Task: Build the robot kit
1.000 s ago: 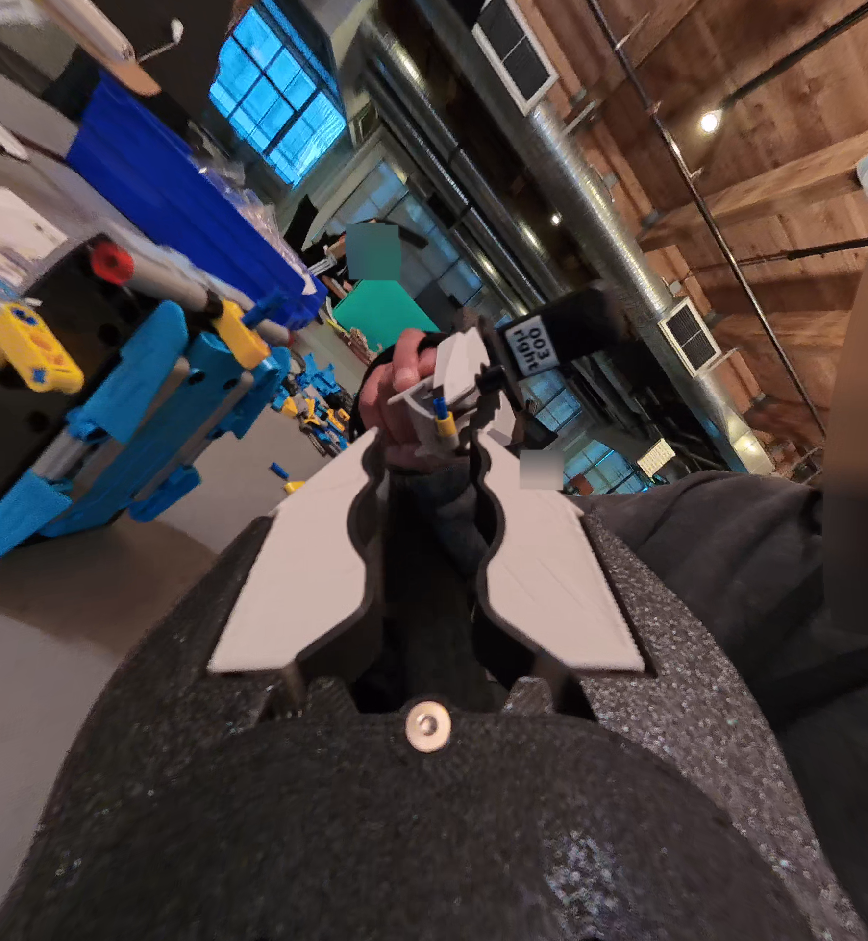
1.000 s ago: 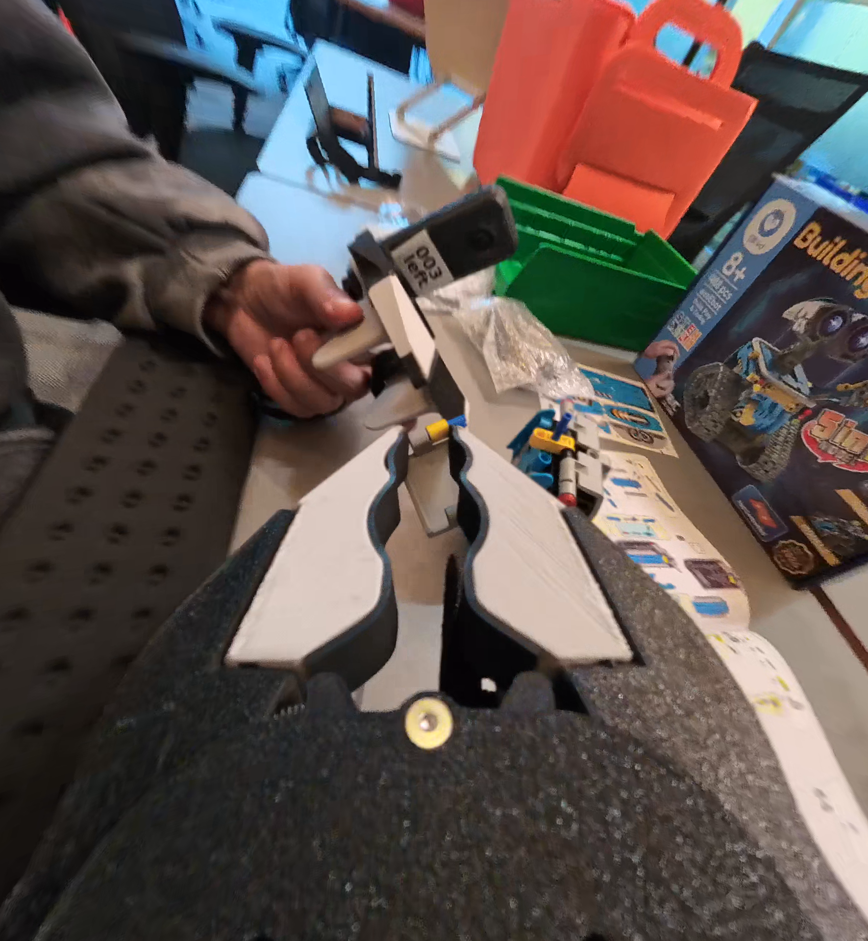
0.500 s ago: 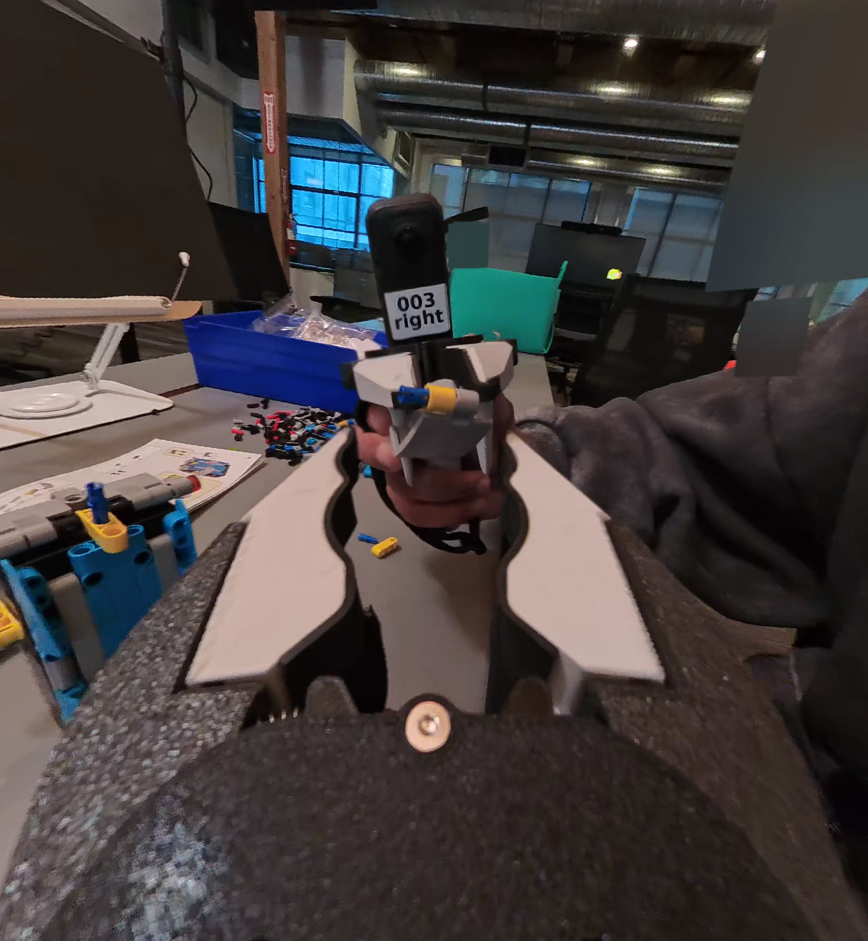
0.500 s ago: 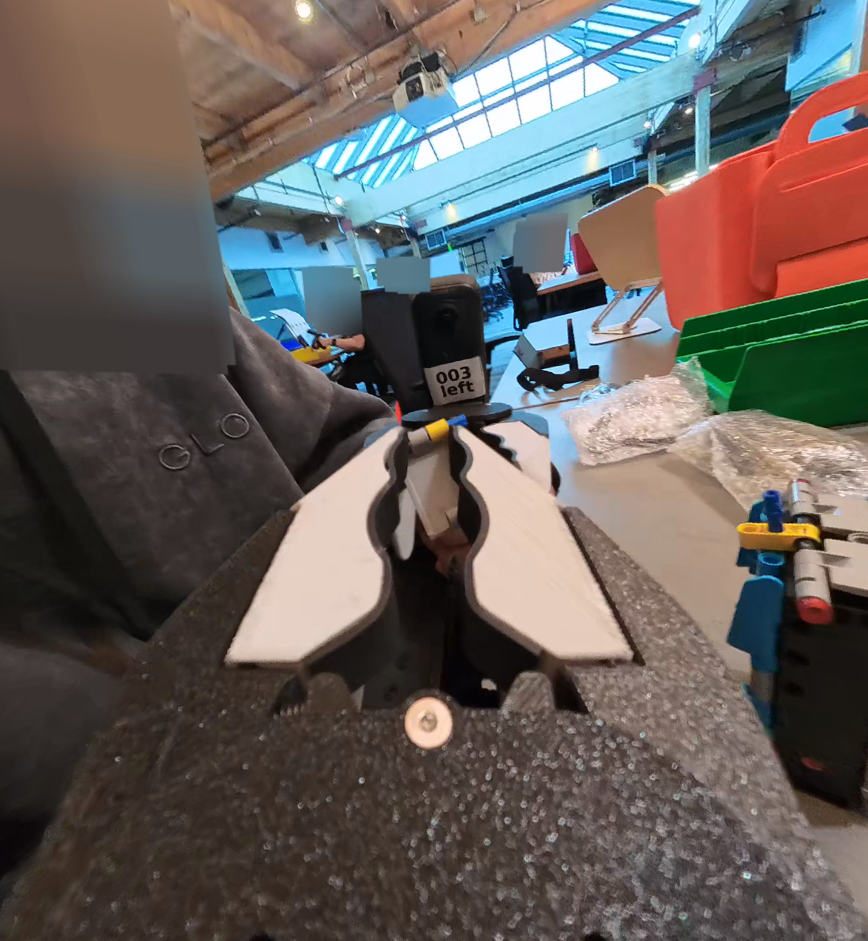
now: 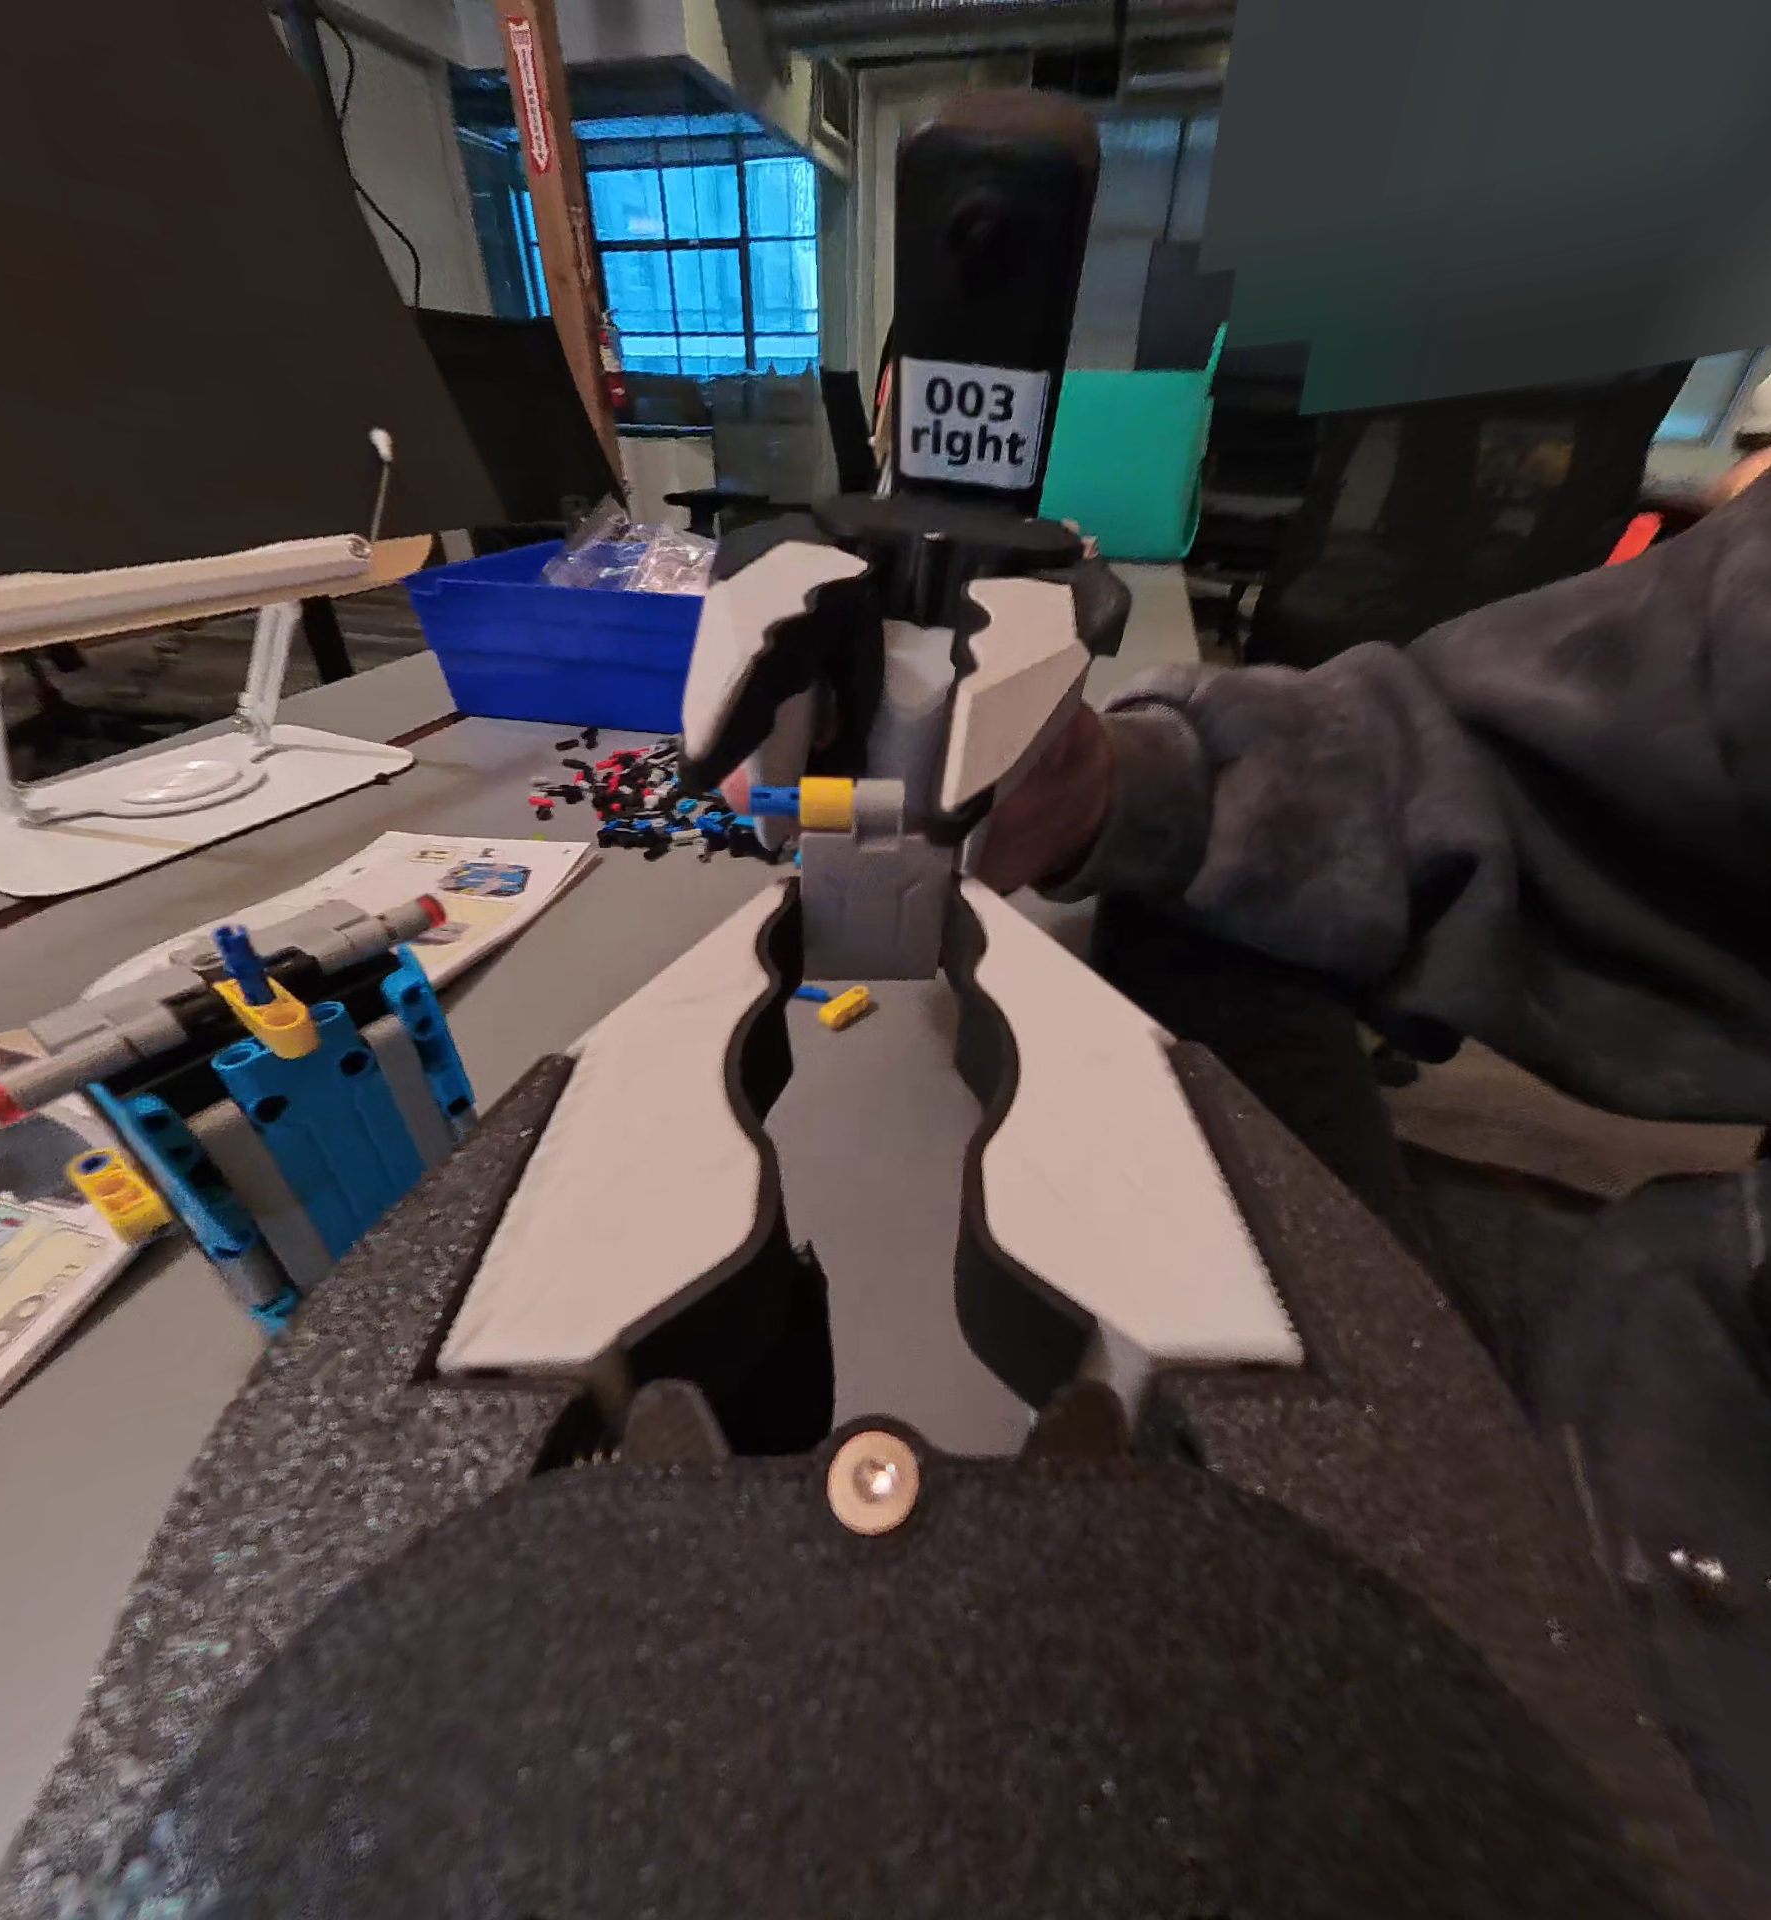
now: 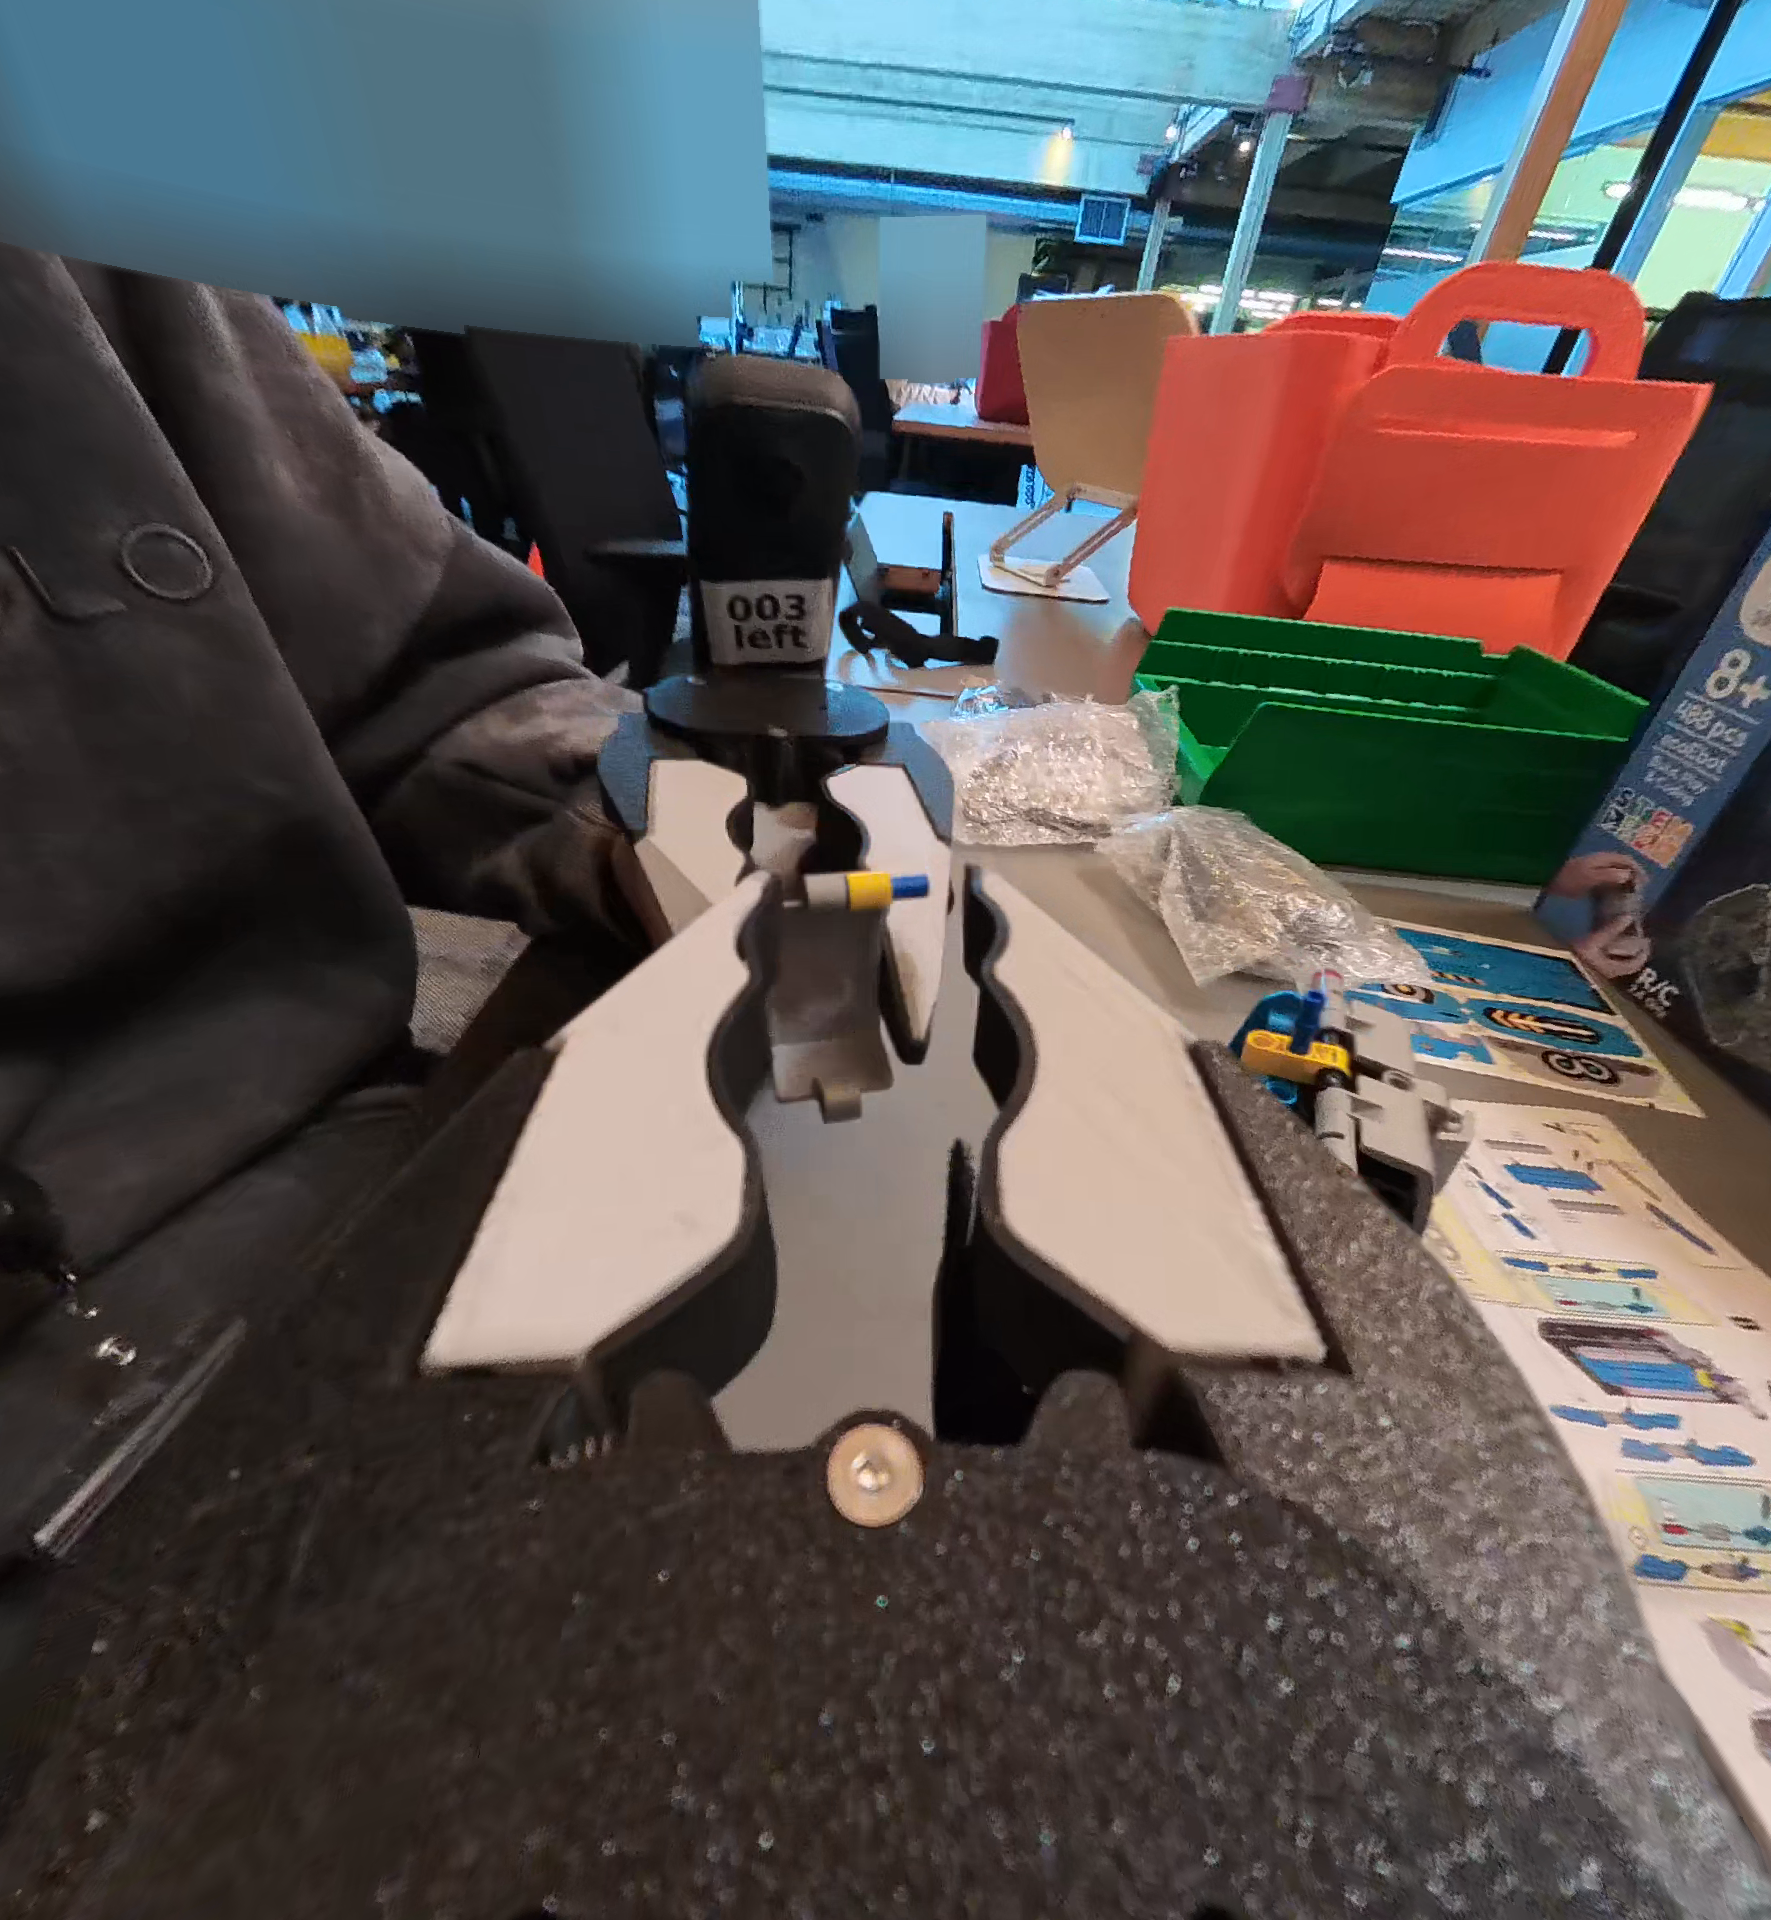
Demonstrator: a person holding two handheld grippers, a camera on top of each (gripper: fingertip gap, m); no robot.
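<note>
Pinching the grey panel (image 6: 824, 997) by its two side edges in the left gripper's (image 5: 873, 904) narrowed jaws, lifted off the counter (image 5: 652, 966). Hovering the right gripper (image 6: 860, 894) at the panel's top edge, jaws parted either side of the yellow-and-blue pin (image 5: 824, 802) there, apparently not quite touching it. Calling for a firm, square pinch, guarding against the panel twisting. Leaving the blue model (image 5: 320, 1101) standing to the panel's left.

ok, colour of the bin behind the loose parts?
Blue bin, clearest in the left wrist view.
</note>
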